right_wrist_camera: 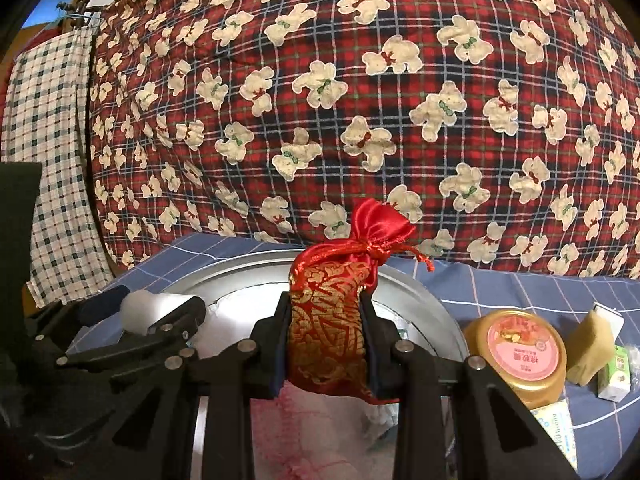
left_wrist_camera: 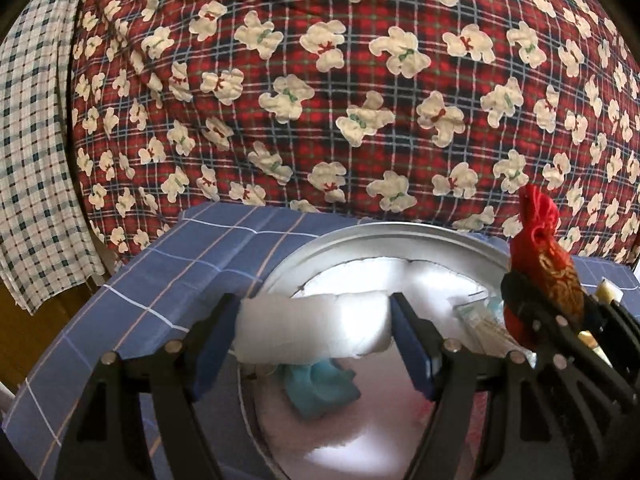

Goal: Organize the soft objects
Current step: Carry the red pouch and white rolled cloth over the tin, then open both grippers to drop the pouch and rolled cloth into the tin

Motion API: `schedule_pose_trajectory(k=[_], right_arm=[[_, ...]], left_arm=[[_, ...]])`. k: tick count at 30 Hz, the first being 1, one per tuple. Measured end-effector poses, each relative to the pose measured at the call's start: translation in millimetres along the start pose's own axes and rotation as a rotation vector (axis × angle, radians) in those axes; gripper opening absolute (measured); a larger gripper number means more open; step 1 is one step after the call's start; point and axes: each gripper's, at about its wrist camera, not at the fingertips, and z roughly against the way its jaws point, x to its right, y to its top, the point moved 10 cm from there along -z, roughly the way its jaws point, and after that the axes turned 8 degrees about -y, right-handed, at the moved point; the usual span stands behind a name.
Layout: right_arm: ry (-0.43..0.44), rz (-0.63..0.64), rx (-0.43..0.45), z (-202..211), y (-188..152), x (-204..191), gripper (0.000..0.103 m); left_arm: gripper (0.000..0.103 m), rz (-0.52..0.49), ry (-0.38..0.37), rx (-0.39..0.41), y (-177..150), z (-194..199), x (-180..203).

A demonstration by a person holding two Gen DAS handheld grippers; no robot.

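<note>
My left gripper (left_wrist_camera: 316, 334) is shut on a white foam block (left_wrist_camera: 312, 330), held level above a round metal basin (left_wrist_camera: 360, 236). Inside the basin lie more white foam (left_wrist_camera: 424, 284) and a teal cloth (left_wrist_camera: 320, 388). My right gripper (right_wrist_camera: 326, 344) is shut on a red and gold satin pouch (right_wrist_camera: 332, 316), upright with its tied neck on top, over the same basin (right_wrist_camera: 420, 292). In the left wrist view the pouch (left_wrist_camera: 548, 276) and right gripper show at the right edge. In the right wrist view the left gripper (right_wrist_camera: 152, 320) with its foam (right_wrist_camera: 140, 312) sits to the left.
The basin rests on a blue checked cloth (left_wrist_camera: 168, 276). Behind it rises a red plaid quilt with white bears (right_wrist_camera: 360, 100). At the right stand a gold-lidded jar (right_wrist_camera: 524, 352), a yellow sponge (right_wrist_camera: 588, 352) and small cartons (right_wrist_camera: 614, 376). A checked fabric (left_wrist_camera: 32, 160) hangs at left.
</note>
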Motion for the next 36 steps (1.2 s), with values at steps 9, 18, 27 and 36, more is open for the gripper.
schedule_pose_trajectory(k=[9, 18, 27, 36], right_arm=[[-0.003, 0.004, -0.065, -12, -9, 0, 0.034], [0.000, -0.011, -0.086, -12, -10, 6, 0.044], [0.274, -0.198, 0.007, 24, 12, 6, 0.080], [-0.019, -0.193, 0.213, 58, 23, 43, 0.080]], left_arm=[[0.075, -0.004, 0.014, -0.020, -4, -6, -1], [0.087, 0.012, 0.032, -0.008, -4, -3, -7], [0.103, 0.090, 0.059, 0.068, 5, 12, -22], [0.103, 0.002, 0.037, 0.146, 12, 24, 1]])
